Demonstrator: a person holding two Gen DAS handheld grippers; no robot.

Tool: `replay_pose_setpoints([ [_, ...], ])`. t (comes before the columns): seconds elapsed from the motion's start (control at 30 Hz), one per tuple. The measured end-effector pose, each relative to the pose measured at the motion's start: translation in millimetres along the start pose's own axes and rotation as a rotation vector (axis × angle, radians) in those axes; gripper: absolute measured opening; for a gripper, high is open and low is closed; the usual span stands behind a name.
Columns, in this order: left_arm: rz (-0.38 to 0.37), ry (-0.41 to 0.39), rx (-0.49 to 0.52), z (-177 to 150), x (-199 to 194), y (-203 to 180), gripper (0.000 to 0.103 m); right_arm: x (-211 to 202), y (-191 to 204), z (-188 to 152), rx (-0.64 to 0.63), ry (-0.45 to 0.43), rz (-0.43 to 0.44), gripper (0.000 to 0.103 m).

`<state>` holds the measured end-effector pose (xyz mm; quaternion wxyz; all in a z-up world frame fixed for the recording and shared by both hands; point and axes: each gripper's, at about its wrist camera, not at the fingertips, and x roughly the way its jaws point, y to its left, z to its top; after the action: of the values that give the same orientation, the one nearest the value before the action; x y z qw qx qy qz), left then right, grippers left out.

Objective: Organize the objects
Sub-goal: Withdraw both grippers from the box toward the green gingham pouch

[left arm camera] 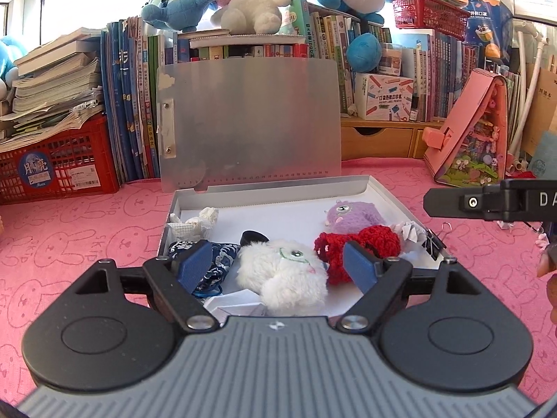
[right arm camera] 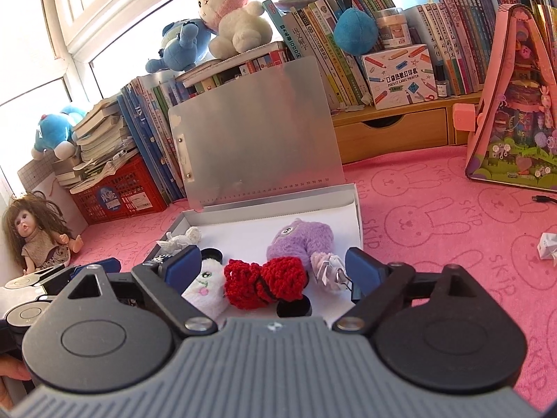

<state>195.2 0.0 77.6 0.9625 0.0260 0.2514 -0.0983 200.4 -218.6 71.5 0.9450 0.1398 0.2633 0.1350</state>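
Note:
A shallow white box (left arm camera: 391, 200) lies on the pink cloth with its metal lid (left arm camera: 250, 122) standing up behind it. Inside are a white fluffy plush (left arm camera: 289, 275), a red crocheted piece (left arm camera: 358, 240), a purple plush (left arm camera: 348, 214), a blue patterned pouch (left arm camera: 222, 257), crumpled paper (left arm camera: 200, 224) and a black binder clip (left arm camera: 433, 240). My left gripper (left arm camera: 277, 265) hangs open over the box's near part, its pads wide either side of the white plush. My right gripper (right arm camera: 272, 268) is open too, above the red crocheted piece (right arm camera: 264, 282) and purple plush (right arm camera: 303, 240), touching neither.
Books and plush toys line the back. A red crate (left arm camera: 59, 167) with stacked books stands at left, a pink house-shaped case (left arm camera: 477, 132) at right, wooden drawers (left arm camera: 376, 139) between. A doll (right arm camera: 38, 233) sits far left. Crumpled paper (right arm camera: 546, 247) lies on the cloth at right.

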Motion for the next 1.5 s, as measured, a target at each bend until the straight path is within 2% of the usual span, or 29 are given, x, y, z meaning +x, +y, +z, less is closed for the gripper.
replay_pose_setpoints([
  [0.17, -0.017, -0.015, 0.034, -16, -23, -9, 0.087, -15, 2, -10, 0.009, -0.007, 0.041, 0.101],
  [0.43, -0.062, -0.014, 0.012, -39, -53, -15, 0.087, -34, 10, -27, -0.010, -0.003, 0.065, 0.102],
  [0.83, -0.071, -0.010, 0.024, -73, -86, -21, 0.087, -56, 18, -52, -0.034, 0.005, 0.110, 0.102],
  [1.5, -0.103, 0.054, 0.020, -122, -102, -37, 0.087, -57, 27, -87, -0.125, 0.066, 0.097, 0.103],
])
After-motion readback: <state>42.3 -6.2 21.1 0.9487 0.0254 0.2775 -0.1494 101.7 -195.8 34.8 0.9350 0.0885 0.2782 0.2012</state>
